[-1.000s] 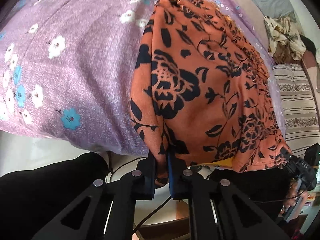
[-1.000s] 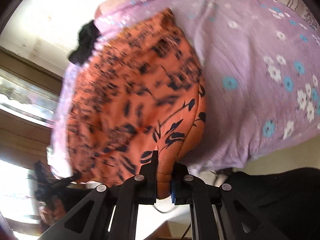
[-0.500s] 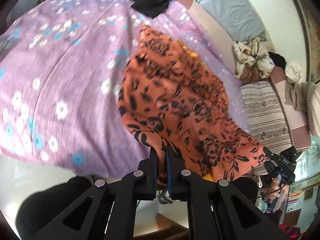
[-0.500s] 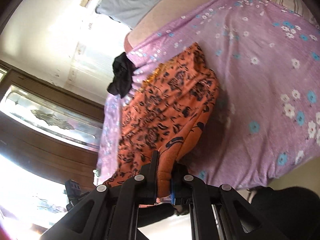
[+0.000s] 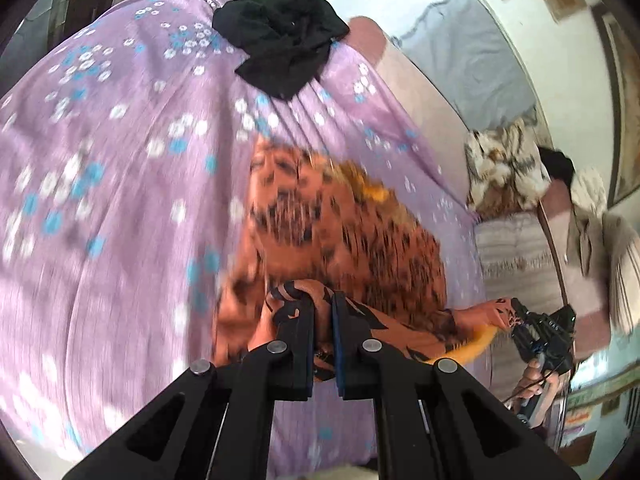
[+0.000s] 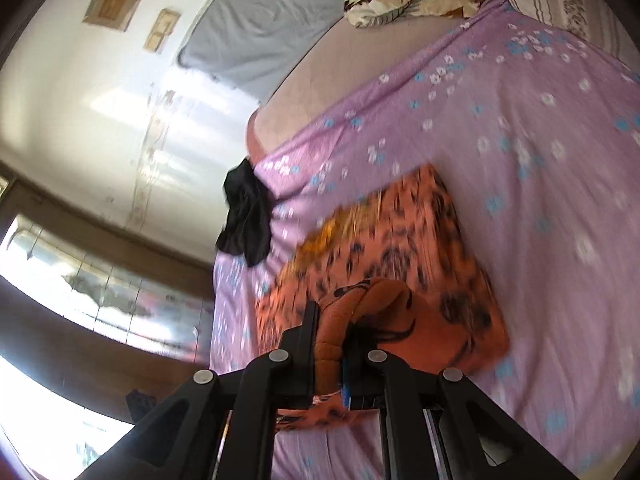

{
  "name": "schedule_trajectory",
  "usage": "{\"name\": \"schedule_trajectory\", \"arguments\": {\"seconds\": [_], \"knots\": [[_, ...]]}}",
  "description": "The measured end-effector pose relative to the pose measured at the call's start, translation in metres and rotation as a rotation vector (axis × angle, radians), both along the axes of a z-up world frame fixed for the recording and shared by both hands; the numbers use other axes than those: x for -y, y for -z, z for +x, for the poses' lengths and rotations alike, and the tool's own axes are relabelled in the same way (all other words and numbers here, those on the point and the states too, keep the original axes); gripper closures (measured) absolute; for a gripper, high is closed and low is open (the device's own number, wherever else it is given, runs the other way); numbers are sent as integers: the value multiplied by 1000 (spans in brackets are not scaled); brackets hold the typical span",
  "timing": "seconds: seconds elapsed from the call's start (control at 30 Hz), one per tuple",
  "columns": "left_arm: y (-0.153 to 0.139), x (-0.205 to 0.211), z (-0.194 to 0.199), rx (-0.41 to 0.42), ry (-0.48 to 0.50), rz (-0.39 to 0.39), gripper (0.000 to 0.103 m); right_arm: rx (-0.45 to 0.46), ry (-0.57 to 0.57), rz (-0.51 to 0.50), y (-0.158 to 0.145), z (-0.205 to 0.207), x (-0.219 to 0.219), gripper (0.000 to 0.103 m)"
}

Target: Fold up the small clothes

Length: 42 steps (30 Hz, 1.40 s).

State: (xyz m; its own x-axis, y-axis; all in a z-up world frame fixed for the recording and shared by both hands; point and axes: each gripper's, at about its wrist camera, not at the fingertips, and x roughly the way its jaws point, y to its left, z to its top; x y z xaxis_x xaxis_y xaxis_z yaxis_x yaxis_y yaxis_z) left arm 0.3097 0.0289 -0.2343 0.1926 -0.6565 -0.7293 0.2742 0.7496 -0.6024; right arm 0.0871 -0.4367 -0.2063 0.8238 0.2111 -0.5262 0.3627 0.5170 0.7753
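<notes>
One orange garment with black floral print [image 5: 344, 232] is lying on the purple flowered bedsheet [image 5: 120, 200], its near edge lifted by two grippers. The left gripper [image 5: 322, 320] is pinching one bunched corner; the right gripper [image 6: 332, 344] is clamping a thick fold of the other. One crumpled black cloth [image 5: 284, 52] is sitting farther up the sheet, apart from the garment. Only the left wrist view is showing the other gripper and the hand [image 5: 534, 380] holding it; only the right wrist view is showing the window [image 6: 80, 280].
</notes>
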Motion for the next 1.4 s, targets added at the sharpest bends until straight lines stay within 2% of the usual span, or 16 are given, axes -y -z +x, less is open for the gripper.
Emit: {"name": "schedule_trajectory", "arguments": {"seconds": [0.2, 0.3, 0.37, 0.43, 0.47, 0.53, 0.6, 0.67, 0.73, 0.83, 0.9, 1.0, 1.1, 1.23, 1.33, 1.4], "knots": [[16, 57, 111, 27, -50, 65, 97, 24, 137, 67, 37, 93, 56, 94], [33, 79, 157, 78, -104, 109, 97, 32, 201, 119, 73, 131, 77, 90], [53, 87, 177, 71, -144, 142, 97, 45, 220, 198, 106, 149, 89, 81], [70, 87, 178, 34, -172, 120, 97, -18, 228, 238, 134, 163, 101, 55], [73, 86, 173, 31, -184, 111, 97, -51, 239, 254, 145, 166, 107, 50], [69, 87, 151, 64, -196, 96, 97, 2, 262, 299, 151, 160, 117, 33], [61, 87, 130, 81, -206, 86, 96, 58, 318, 285, 136, 146, 124, 21], [51, 86, 106, 83, -230, 87, 95, 139, 346, 240, 118, 133, 122, 21], [43, 81, 85, 86, -274, 105, 88, 159, 322, 183, 98, 127, 112, 21], [40, 61, 53, 78, -403, 154, 71, 100, 130, 34, 67, 143, 67, 23], [47, 45, 37, 47, -491, 197, 69, 44, -29, -98, 50, 159, 16, 28], [58, 38, 34, -9, -510, 232, 69, -7, -268, -267, 39, 184, -75, 45], [72, 38, 39, -31, -486, 299, 69, -90, -428, -349, 54, 203, -145, 57], [91, 42, 49, -59, -425, 368, 69, -228, -448, -467, 86, 234, -182, 61], [101, 45, 57, -85, -394, 376, 69, -312, -423, -552, 101, 275, -179, 61], [105, 46, 63, -95, -374, 368, 69, -324, -371, -578, 102, 315, -168, 61]]}}
